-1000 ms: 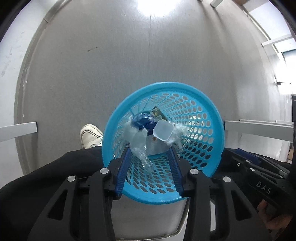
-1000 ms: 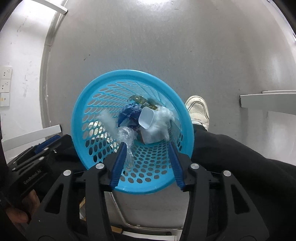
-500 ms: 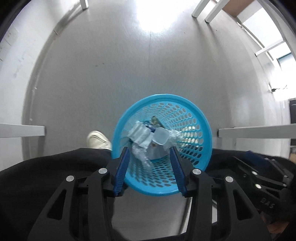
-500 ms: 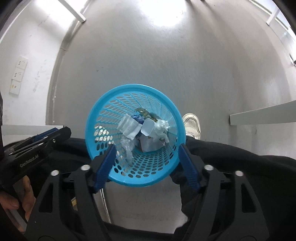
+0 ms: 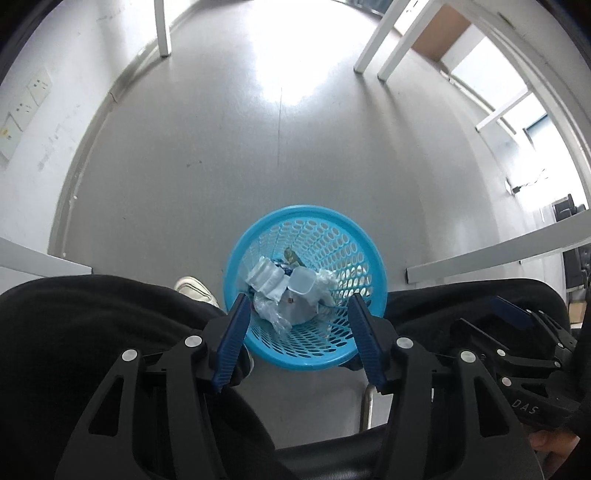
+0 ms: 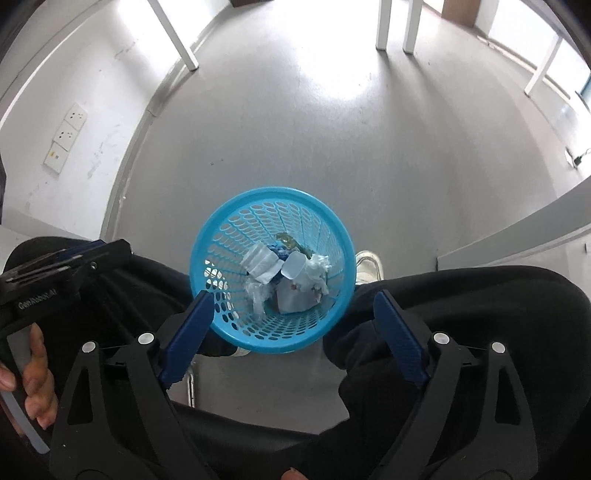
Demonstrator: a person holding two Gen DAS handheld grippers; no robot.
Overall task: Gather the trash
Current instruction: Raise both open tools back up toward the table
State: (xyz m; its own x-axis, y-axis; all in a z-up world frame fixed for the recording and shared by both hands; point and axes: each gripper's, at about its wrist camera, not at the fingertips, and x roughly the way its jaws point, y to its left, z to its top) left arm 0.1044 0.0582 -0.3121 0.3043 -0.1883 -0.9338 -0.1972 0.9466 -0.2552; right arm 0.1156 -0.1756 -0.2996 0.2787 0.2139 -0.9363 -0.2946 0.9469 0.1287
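Down on the grey floor (image 5: 280,155) stands a round sky-blue perforated plastic waste basket (image 5: 369,258), upright, holding the collected trash: a small clear plastic cup (image 5: 303,283), a flattened whitish ribbed plastic container (image 5: 266,276), crumpled clear plastic film (image 5: 271,314), a crumpled white tissue (image 6: 317,267) and a scrap of blue wrapper (image 6: 277,251). Above it hangs the left gripper (image 5: 300,315), pointing steeply down, its blue fingers (image 5: 232,334) parted and empty; its jaws have just been opening, with nothing between them. The right gripper (image 6: 293,314) hangs likewise over the basket, its blue fingers (image 6: 400,338) spread wider still, also just opened further and holding nothing. Black-trousered legs (image 6: 461,302) flank the basket on both sides, and a white shoe (image 5: 194,290) rests on the floor just beside it. White furniture legs (image 6: 382,26) and a wall socket plate (image 6: 66,136) stand well apart
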